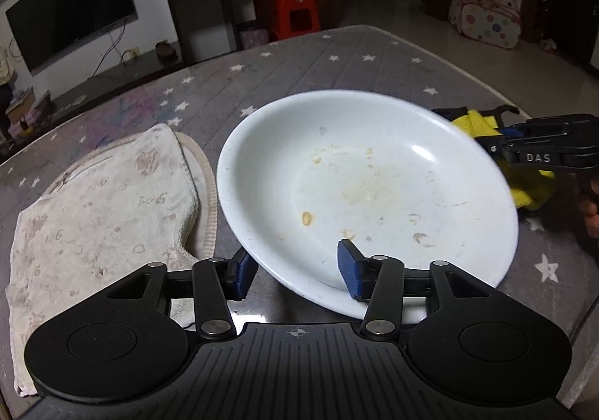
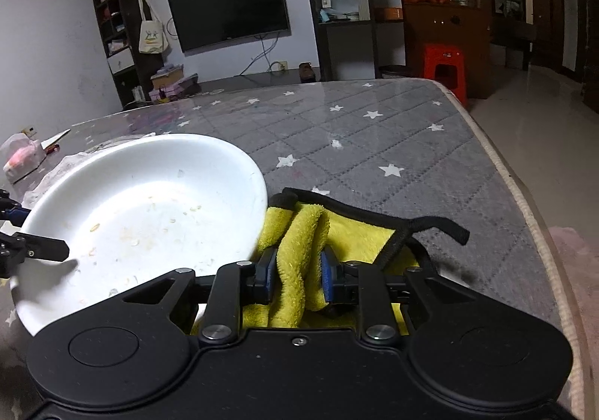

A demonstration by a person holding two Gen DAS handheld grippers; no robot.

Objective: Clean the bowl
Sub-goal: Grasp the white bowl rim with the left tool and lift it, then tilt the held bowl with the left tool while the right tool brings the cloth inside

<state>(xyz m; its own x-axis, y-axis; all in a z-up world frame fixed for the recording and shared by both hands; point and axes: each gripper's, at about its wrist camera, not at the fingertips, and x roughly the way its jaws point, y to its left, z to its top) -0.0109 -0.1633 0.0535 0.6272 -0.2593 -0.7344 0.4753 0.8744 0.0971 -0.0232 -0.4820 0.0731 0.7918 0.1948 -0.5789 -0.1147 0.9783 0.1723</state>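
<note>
Bowl (image 1: 368, 188) not yet wiped: residue across the well, yellow crumb at 7 o'clock. Left tool (image 1: 297, 270) straddles the near rim, jaws apart, not gripping; right tool (image 2: 297, 276) pinches the yellow cloth (image 2: 299, 244) (bunched at the bowl's edge). All wiping remains.

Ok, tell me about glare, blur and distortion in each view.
Left wrist view: a bright glare spot sits on the white bowl, whose right rim smears with motion blur; fisheye bends the television and table edge. Right wrist view: sharper, no hard glare on the bowl, the yellow cloth crisp; the dim room darkens at the right.
</note>
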